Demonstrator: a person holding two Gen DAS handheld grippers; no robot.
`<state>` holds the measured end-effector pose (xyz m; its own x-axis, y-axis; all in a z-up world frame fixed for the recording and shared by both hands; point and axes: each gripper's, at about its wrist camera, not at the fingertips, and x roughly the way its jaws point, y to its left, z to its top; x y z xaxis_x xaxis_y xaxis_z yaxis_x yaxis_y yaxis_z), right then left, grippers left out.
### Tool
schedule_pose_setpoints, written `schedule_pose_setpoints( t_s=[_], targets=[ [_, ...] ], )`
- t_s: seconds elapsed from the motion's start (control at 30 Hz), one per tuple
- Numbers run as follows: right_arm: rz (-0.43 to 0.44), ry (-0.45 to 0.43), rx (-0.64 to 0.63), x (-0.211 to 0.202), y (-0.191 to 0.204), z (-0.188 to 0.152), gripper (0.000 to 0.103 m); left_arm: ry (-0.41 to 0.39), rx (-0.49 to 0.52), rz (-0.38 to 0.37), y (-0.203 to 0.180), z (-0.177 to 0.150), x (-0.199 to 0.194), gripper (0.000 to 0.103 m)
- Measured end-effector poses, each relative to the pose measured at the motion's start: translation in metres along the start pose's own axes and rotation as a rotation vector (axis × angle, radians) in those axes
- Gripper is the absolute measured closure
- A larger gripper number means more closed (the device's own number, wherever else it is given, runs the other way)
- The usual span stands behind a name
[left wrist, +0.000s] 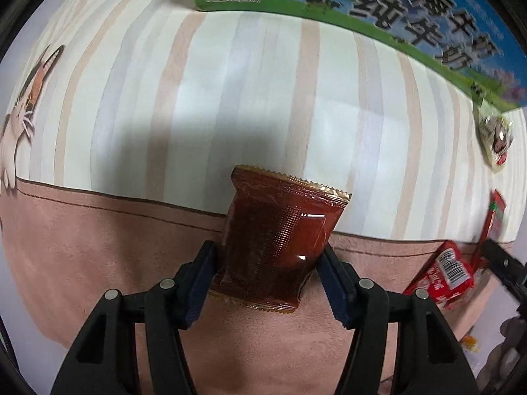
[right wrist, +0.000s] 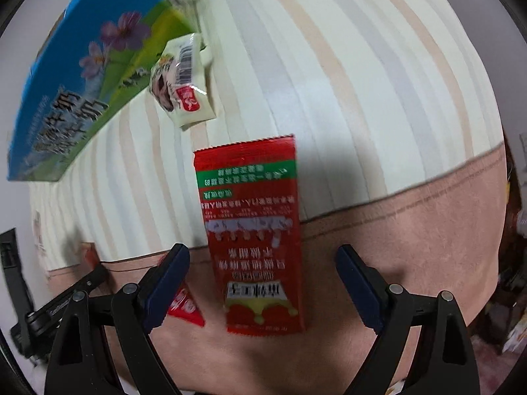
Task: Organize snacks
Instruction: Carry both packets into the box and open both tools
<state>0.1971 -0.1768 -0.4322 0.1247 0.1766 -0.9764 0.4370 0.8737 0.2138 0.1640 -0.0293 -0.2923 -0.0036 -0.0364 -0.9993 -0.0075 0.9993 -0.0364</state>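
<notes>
My left gripper (left wrist: 268, 256) is shut on a dark brown snack packet (left wrist: 280, 237), its fingers pressing both sides of it above the pink band of the cloth. My right gripper (right wrist: 263, 263) is open, its fingers apart on either side of a long red packet (right wrist: 253, 230) that lies flat on the cloth between them, untouched. A white snack packet (right wrist: 181, 82) lies beside a blue and green milk carton box (right wrist: 82, 82). The box (left wrist: 395, 6) and the white packet (left wrist: 495, 138) also show in the left wrist view.
A striped cream cloth (left wrist: 230, 82) with a pink border (left wrist: 98, 247) covers the surface. Another red packet (left wrist: 441, 273) lies at the right, also showing under my right gripper's left finger (right wrist: 184, 306). The other gripper shows at the edge (left wrist: 504, 266).
</notes>
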Motion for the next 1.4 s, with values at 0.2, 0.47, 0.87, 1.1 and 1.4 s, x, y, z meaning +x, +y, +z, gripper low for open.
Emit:
schedule_pose_setpoints(
  t_s=[0.2, 0.47, 0.87, 1.1, 1.4],
  targets=[
    [-0.091, -0.047, -0.139, 0.003, 0.025, -0.007, 0.051, -0.015, 0.049, 0.04, -0.032, -0.007, 0.015, 0.043],
    [-0.097, 0.009, -0.216, 0.015, 0.043, -0.025, 0.038, -0.015, 0.058, 0.044, -0.04, -0.001, 0.009, 0.044],
    [0.009, -0.058, -0.185, -0.027, 0.032, -0.034, 0.057, -0.056, 0.121, -0.035, -0.065, 0.013, -0.015, 0.046],
    [0.143, -0.158, -0.192, -0.095, 0.042, -0.02, 0.057, -0.132, 0.139, -0.194, -0.101, 0.02, -0.086, 0.046],
    [0.3, -0.263, -0.274, -0.187, 0.095, 0.046, 0.057, -0.272, 0.183, -0.29, -0.109, 0.094, -0.196, 0.046]
  ],
)
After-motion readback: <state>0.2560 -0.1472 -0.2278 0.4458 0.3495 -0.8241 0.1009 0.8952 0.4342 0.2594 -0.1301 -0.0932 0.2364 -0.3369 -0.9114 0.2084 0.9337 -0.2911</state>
